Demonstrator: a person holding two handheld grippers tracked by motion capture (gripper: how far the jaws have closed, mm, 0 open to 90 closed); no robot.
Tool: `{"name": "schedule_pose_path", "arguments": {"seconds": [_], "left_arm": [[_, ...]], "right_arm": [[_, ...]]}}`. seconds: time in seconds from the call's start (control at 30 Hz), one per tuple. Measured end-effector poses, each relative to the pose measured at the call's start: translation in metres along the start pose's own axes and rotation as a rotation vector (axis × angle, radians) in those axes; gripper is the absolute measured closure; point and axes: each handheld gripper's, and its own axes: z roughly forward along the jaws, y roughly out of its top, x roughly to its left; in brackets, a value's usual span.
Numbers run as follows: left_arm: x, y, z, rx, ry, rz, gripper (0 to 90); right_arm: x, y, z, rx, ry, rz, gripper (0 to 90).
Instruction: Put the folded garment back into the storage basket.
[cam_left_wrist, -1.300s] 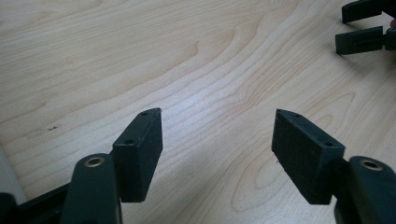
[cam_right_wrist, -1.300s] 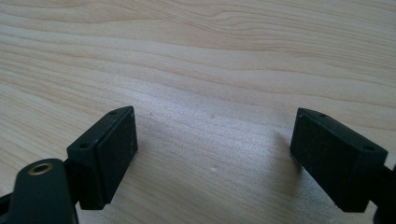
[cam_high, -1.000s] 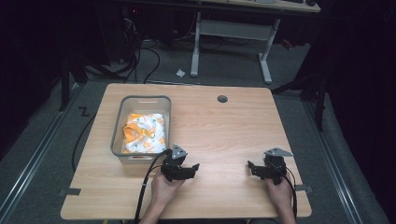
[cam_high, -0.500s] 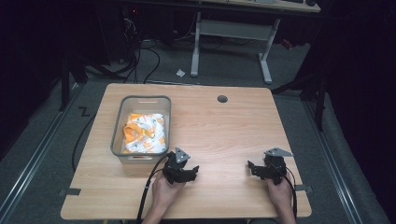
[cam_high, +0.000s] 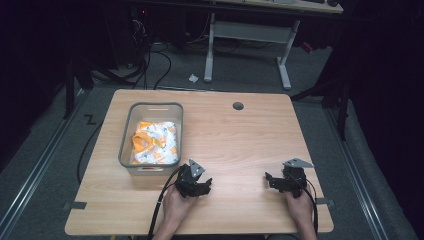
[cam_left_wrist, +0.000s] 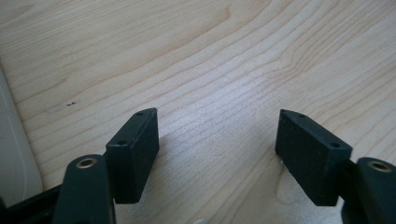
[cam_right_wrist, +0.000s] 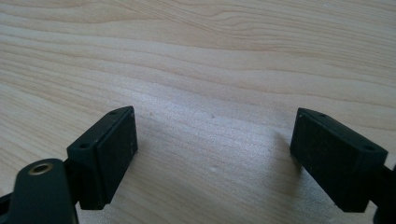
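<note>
Grey bin on the left half of the wooden worktop, holding crumpled orange-and-white packets, lying loose inside, none lifted. Left gripper just off the bin's near right corner, close beside it but apart from it, resting low over bare wood in the person's left hand. Seen along its own view, left fingers spread wide and just now opened further, with nothing between them but wood grain; pale bin wall at the left edge of that view, clear of the fingers. Right gripper well apart, near the front right corner of the worktop, held by the right hand, with its grey three-cornered plate on top. Right fingers likewise set wide, empty, hovering close over plain wood. Black cable from the left gripper trailing back toward the front edge beside the forearm. Small round dark grommet toward the far edge of the worktop, away from both grippers. Beyond the worktop, dim floor, tangled cables and the white legs of another desk.
</note>
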Motion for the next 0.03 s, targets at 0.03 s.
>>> {"name": "schedule_pose_path", "arguments": {"seconds": [0.03], "left_arm": [[0.0000,0.0001,0.0002,0.000,0.002,-0.001,30.2]], "right_arm": [[0.0000,0.0000,0.0000,0.000,0.000,0.000,14.7]]}}
